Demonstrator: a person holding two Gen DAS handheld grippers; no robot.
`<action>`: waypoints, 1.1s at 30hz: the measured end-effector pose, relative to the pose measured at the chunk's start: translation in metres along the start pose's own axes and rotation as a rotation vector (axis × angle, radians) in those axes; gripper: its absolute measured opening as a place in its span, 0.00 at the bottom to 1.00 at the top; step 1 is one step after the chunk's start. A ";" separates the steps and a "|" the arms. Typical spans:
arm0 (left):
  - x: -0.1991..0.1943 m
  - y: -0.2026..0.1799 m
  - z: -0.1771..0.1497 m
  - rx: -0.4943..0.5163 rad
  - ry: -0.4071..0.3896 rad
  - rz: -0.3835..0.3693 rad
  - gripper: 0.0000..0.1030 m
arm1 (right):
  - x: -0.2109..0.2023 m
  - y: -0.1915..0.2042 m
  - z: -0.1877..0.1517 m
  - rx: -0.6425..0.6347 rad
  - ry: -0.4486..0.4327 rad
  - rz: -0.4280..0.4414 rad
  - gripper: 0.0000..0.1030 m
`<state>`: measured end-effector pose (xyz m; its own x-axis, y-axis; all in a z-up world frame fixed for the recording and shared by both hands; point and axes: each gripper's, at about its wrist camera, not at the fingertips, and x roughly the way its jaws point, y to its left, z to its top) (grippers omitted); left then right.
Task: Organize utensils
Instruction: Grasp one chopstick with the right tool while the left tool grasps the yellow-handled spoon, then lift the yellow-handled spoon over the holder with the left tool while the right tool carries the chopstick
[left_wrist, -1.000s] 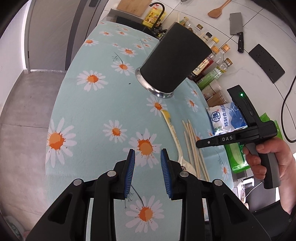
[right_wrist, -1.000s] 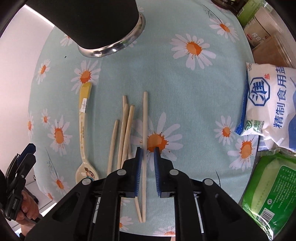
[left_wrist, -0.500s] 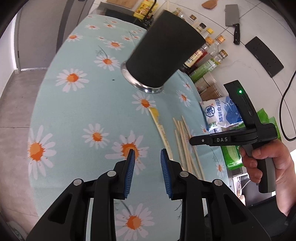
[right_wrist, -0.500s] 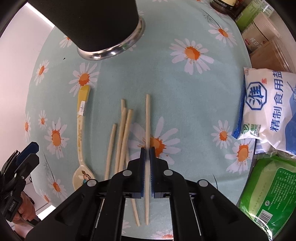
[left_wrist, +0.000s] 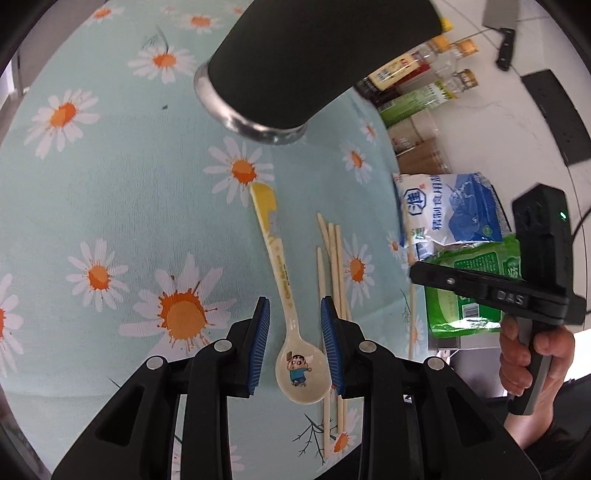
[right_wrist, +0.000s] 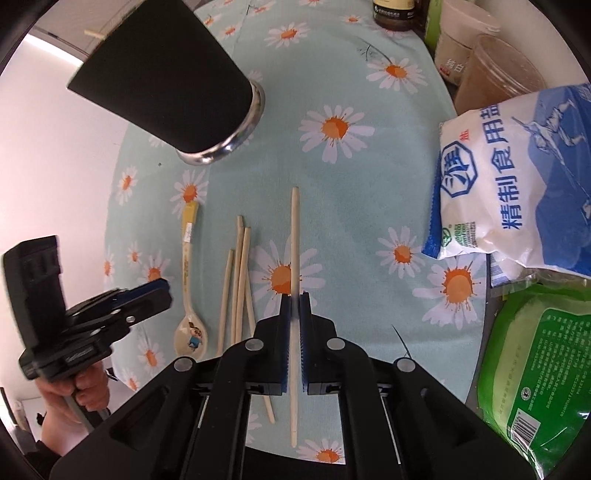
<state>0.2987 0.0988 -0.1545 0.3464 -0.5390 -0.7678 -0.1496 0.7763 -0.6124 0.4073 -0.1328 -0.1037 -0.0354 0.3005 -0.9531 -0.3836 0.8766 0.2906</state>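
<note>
Gripping a single chopstick (right_wrist: 294, 236), the right gripper (right_wrist: 294, 306) is clenching it between its blue pads, which are pressing on the stick partway along its length; the far end is pointing toward the black holder cup (right_wrist: 166, 81) and the near end is reaching back under the gripper body. Judged step: first pickup of the sorting, with this stick being taken away from the other chopsticks (right_wrist: 238, 280) lying loose on the daisy tablecloth (right_wrist: 332, 173). The next move is likely calling for tipping the stick upright and carrying it far-left to the cup's mouth.

The left gripper (left_wrist: 295, 339) is holding its jaws partly apart, straddling the cartoon spoon (left_wrist: 286, 295) near where handle meets bowl; the pads are not touching it as far as can be seen. It will probably need to settle lower and clench on the handle.

The spoon is lying left of the chopsticks, yellow handle end far, bowl near.

Hard to make out: the cup's rim is cut off in the left view, and its contents are not showing beyond one pale tip at the upper edge in the right view. Whether the gripped stick is clear of the cloth cannot be told. The salt bag (right_wrist: 517, 177) and green packet (right_wrist: 535, 369) are running out of frame on the right.
</note>
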 end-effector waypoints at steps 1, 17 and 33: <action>0.002 0.001 0.002 -0.013 0.006 0.005 0.27 | -0.006 -0.001 0.000 -0.001 -0.007 0.009 0.05; 0.028 -0.013 0.018 -0.013 0.089 0.140 0.08 | -0.030 -0.029 -0.006 -0.047 -0.041 0.149 0.05; 0.006 -0.023 0.009 -0.006 -0.035 0.221 0.05 | -0.016 -0.010 0.005 -0.150 -0.030 0.259 0.05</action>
<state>0.3122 0.0807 -0.1438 0.3367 -0.3444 -0.8764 -0.2311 0.8720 -0.4315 0.4165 -0.1445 -0.0909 -0.1236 0.5199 -0.8452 -0.4972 0.7047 0.5062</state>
